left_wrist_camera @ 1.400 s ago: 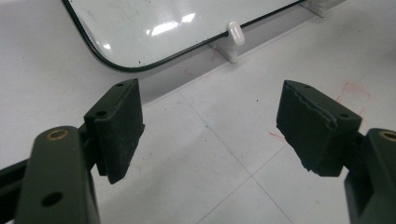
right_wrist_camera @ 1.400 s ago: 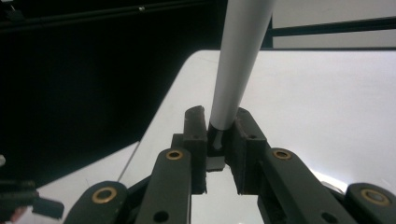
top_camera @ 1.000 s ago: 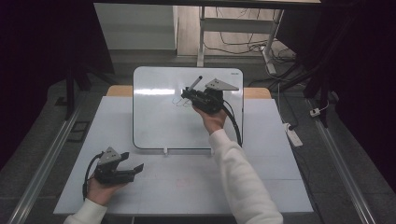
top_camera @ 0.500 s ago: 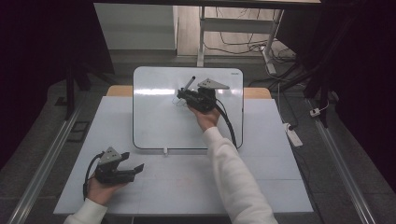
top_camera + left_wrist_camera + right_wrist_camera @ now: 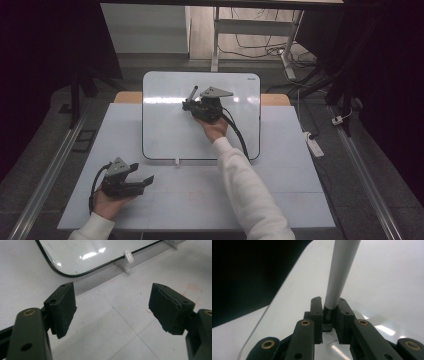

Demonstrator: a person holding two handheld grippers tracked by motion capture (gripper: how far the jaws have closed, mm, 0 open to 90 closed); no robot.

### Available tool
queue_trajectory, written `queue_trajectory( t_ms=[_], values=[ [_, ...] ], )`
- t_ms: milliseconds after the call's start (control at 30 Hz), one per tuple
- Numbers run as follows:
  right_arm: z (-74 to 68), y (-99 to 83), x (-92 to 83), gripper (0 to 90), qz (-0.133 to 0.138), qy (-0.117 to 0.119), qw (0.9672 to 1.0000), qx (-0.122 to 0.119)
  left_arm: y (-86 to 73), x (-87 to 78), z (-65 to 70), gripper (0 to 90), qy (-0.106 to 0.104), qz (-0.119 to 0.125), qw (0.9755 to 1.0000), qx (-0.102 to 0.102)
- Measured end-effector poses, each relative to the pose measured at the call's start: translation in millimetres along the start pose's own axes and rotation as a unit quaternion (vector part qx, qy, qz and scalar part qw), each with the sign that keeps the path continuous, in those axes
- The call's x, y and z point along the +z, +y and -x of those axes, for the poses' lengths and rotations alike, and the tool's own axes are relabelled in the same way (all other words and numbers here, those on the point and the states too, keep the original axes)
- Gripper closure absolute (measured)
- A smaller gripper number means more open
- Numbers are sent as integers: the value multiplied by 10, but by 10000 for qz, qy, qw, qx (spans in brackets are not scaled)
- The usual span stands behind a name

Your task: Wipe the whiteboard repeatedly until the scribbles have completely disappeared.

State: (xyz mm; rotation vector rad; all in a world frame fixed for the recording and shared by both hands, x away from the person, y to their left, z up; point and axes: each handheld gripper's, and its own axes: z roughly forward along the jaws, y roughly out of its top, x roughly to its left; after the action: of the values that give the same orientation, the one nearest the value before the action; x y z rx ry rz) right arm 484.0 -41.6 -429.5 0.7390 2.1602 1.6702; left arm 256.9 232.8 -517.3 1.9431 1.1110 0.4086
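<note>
A person's right gripper [image 5: 189,103] is pinching a grey marker [image 5: 192,93] over the upper middle of a whiteboard [image 5: 165,135] lying flat on the pale table [image 5: 280,200], jaws pressed tight on the pen's lower end. In the right gripper view the marker [image 5: 340,272] is rising from between the black pads [image 5: 317,312], its barrel slanting up and away across the glossy board [image 5: 387,290]. Compared with a second ago, the hand is sitting further to the left over the board and slightly lower, the grip unchanged; that reads as the pen being carried toward the board's surface, probably to write or to be set down, though which end is pointing at the board cannot be told. The left gripper [image 5: 145,181] is resting near the table's front-left corner, unmoved, its jaws spread wide around nothing, with the whiteboard's rounded corner [image 5: 65,275] and a small white clip [image 5: 128,256] on its edge just ahead.
</note>
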Motion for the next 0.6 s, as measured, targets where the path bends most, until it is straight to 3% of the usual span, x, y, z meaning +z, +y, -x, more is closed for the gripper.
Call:
queue_trajectory(
  t_ms=[100, 133, 267, 300, 333, 367, 433, 600],
  values=[
    [56, 20, -28, 780, 185, -117, 9996, 197, 1, -5, 5, 234, 0, 13, 10000, 5],
    [-8, -23, -3, 780, 41, 32, 9999, 88, 1, -1, 3, 234, 0, 9, 10000, 1],
    [-102, -85, 17, 781, -145, 169, 9996, -195, 0, 10, -5, 234, -3, -11, 10000, -4],
    [-76, -76, 5, 781, -130, 164, 9997, -147, 0, 7, -2, 234, 0, -10, 10000, 3],
    [8, -44, -48, 781, 50, -77, 10000, 29, -1, -5, 5, 234, 9, 1, 10000, 15],
    [48, -31, -76, 781, 128, -164, 9997, 109, -1, -5, 5, 234, 9, 1, 10000, 15],
    [50, -39, -94, 781, 185, -166, 9995, 170, -1, -7, 6, 234, 11, 20, 10000, 20],
    [-68, -138, -78, 781, -58, 64, 9999, -138, 0, 11, -7, 234, 10, -13, 10000, 3]
  ],
)
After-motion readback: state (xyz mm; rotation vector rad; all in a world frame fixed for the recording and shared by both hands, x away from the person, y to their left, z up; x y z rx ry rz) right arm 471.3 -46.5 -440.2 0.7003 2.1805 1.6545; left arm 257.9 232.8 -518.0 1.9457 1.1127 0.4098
